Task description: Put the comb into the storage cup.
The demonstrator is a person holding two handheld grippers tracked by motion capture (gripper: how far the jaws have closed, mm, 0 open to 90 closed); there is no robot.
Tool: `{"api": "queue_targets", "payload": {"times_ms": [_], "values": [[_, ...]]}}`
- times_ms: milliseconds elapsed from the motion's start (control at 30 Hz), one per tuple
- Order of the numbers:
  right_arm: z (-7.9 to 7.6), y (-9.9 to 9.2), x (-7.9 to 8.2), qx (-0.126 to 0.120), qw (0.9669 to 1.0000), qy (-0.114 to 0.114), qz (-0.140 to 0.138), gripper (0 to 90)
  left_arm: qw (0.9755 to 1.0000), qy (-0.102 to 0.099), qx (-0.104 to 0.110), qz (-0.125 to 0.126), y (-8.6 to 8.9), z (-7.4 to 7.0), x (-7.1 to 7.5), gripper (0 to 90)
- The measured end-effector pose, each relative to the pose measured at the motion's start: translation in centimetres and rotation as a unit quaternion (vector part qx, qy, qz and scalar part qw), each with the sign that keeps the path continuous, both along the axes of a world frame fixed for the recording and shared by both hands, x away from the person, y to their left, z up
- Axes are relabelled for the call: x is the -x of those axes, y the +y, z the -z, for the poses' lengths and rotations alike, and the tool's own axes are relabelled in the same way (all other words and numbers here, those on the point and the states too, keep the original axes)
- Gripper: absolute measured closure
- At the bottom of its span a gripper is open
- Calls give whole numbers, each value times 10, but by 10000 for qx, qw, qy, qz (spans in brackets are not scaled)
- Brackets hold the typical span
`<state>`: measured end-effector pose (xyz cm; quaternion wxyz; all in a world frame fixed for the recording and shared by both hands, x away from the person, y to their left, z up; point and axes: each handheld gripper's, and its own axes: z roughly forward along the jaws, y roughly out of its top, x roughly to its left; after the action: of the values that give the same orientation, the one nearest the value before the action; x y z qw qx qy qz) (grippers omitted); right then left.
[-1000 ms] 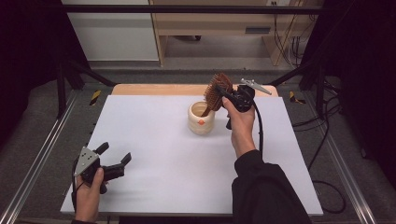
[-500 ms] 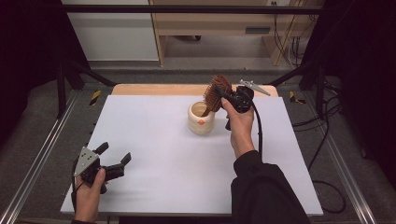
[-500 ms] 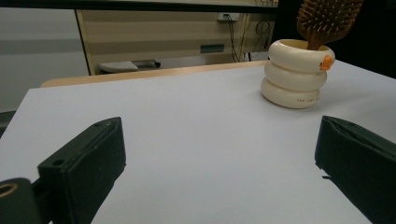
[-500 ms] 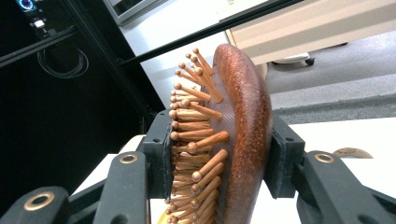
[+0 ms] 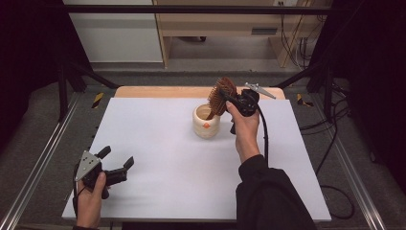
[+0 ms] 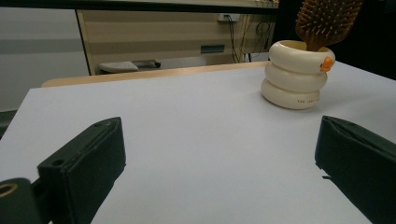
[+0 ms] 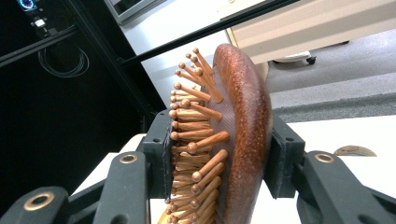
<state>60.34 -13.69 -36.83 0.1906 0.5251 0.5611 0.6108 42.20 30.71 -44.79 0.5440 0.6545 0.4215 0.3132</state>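
Brush (image 5: 221, 95) pinched by right gripper (image 5: 230, 100) upper middle of frame, handle probably already down in cup (image 5: 206, 121) right below, left gripper (image 5: 116, 168) spread, idle lower left.

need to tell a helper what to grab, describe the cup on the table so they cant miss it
Start at the white table and look toward its far edge, right of centre. There stands the cup, cream-coloured and shaped like three stacked rings, with a small orange mark. A brown wooden hairbrush pokes out of it, held by the right gripper.
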Motion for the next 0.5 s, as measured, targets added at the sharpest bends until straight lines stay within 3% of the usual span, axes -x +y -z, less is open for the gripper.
{"api": "queue_targets", "payload": {"times_ms": [500], "values": [[3, 6, -3, -54, 10000, 7, -30, 526, 10000, -9, -22, -1, 0, 0, 0, 16]]}}
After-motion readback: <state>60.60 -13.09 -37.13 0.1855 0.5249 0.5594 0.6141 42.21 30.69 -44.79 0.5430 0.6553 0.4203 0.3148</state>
